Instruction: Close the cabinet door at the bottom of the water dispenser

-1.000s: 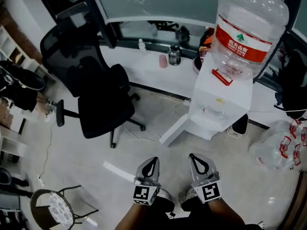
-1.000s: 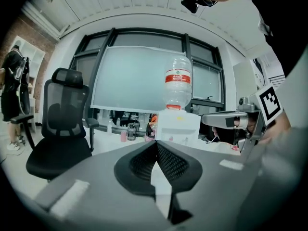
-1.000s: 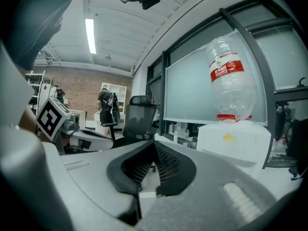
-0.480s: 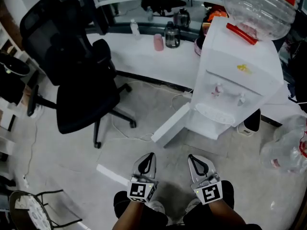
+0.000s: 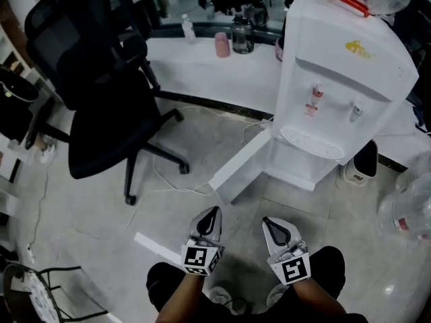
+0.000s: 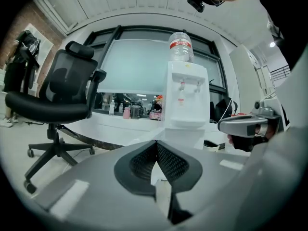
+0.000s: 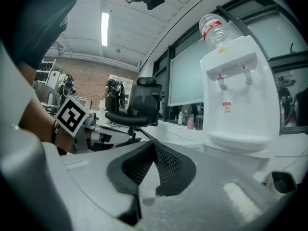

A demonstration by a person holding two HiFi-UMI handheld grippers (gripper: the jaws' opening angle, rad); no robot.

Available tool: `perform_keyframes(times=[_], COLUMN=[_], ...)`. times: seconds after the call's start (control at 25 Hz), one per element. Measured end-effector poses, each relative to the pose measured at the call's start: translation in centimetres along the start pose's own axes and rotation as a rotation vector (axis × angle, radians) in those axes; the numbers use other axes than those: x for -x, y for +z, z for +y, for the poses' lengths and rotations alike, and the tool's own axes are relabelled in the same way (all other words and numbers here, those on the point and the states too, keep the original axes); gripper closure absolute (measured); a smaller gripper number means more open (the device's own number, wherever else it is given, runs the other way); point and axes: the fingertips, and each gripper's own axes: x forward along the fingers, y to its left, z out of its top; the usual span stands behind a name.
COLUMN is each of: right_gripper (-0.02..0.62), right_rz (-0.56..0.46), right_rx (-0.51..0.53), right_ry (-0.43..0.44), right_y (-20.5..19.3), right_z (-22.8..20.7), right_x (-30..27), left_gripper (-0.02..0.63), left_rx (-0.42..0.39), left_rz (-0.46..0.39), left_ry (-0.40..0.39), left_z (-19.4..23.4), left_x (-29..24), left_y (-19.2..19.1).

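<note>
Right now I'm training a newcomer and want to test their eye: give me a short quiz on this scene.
1. True or false: the door of the dispenser is shut.
2. What stands left of the dispenser in the head view: A chair, B ladder, C fridge?
3. Fill in: the left gripper and right gripper both have jaws ____.
Key: 1 false, it hangs open; 2 A; 3 shut.
</note>
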Motion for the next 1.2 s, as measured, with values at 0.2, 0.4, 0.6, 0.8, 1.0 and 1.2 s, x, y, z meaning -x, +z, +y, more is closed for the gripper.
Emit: perform_keyframes(times=[0.2,0.4,0.6,0.8,1.0,1.2], right_gripper=[0.592,0.591,0.592,0.592,0.592,0.592], right_rz=[0.038,0.038,0.043,0.028,0.049,0.037], right_rx=[-0.002,-0.018,-0.031,-0.072,-0.057,-0.064], right_ry=[0.027,0.032,0.043,0.021,0.035,0.026], right_y=[-1.2,-2.2,-2.9,-3.2,-3.6,-3.4], right_z=[0.8,0.5,0.3,-0.3,-0.3,-0.6], right_x=[0.2,0.0,0.0,-0.3,-0.1,-0.1], left_gripper=[0.508,0.349,0.208,0.086,0.086,0.123], left_rx=[-0.007,-0.021,-0.032,-0.032,-0.062,-0.088], left_rz=[0.003,0.017,0.042,0.086,0.122,0.129], left_ry=[0.007,0.006,-0.007,-0.069,-0.126,-0.14], left_z=[0.8,1.4,2.7,3.4,3.0,2.3], left_x=[-0.7,-2.4,-5.0,-7.5,-8.6,-8.4], left_y=[-0.8,-1.8,-2.6,-3.3,-3.6,-3.7])
